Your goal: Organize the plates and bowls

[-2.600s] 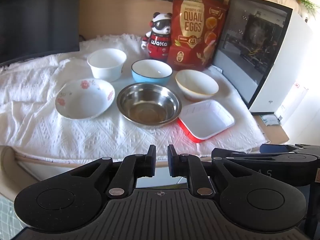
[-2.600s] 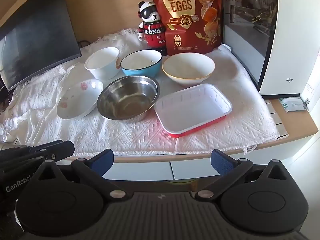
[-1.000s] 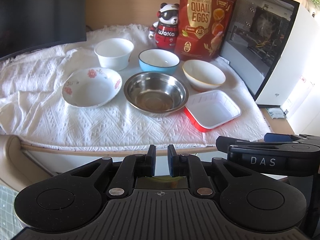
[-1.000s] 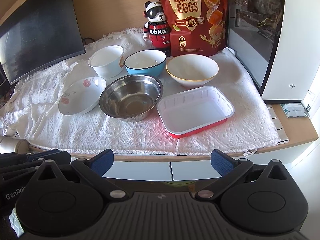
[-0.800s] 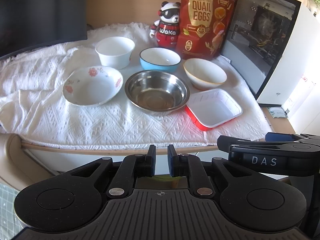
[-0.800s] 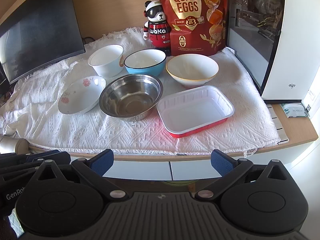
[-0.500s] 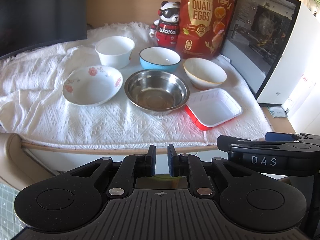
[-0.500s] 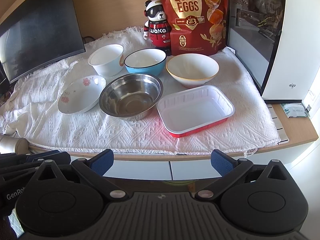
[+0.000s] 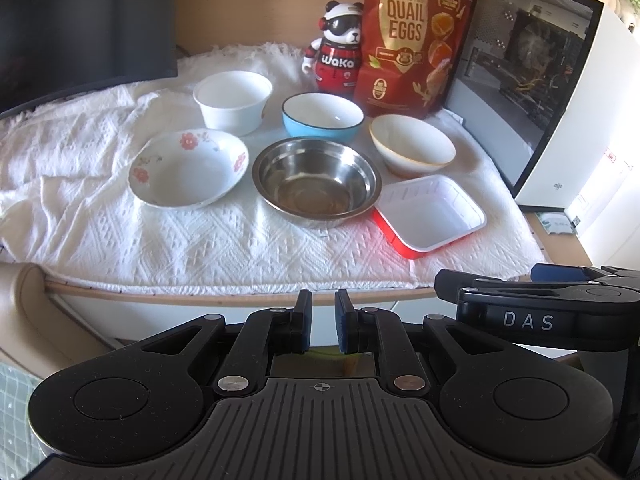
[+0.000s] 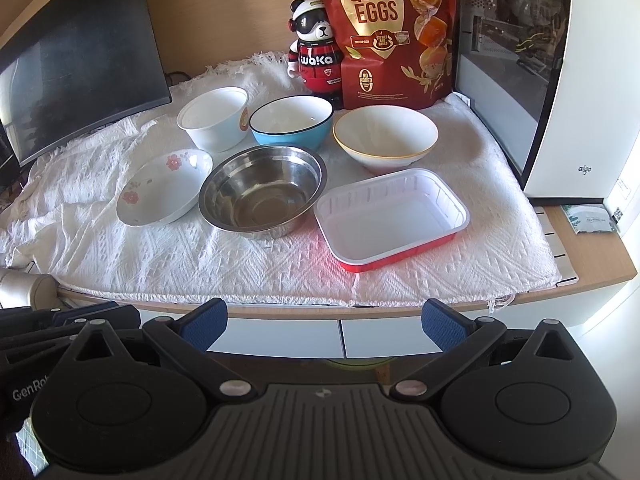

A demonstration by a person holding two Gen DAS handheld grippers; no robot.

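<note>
On the white cloth lie a flowered plate [image 9: 188, 168] [image 10: 164, 188], a steel bowl [image 9: 315, 181] [image 10: 262, 192], a red tray with a white inside [image 9: 430, 214] [image 10: 392, 218], a white cup-bowl [image 9: 233, 101] [image 10: 214, 118], a blue bowl [image 9: 323, 119] [image 10: 291, 122] and a cream bowl [image 9: 412, 150] [image 10: 386, 142]. My left gripper [image 9: 320, 320] is nearly shut and empty, in front of the desk edge. My right gripper [image 10: 324, 320] is open and empty, also short of the desk edge.
A panda figure [image 10: 316, 60] and a quail eggs bag [image 10: 386, 32] stand at the back. A dark monitor [image 10: 76, 64] is at the left, a white PC case [image 10: 568, 80] at the right. The wooden desk edge [image 10: 592, 276] runs along the front.
Both views have crept slightly closer to the desk over the last seconds. Neither gripper's jaws have moved, and the dishes lie as before.
</note>
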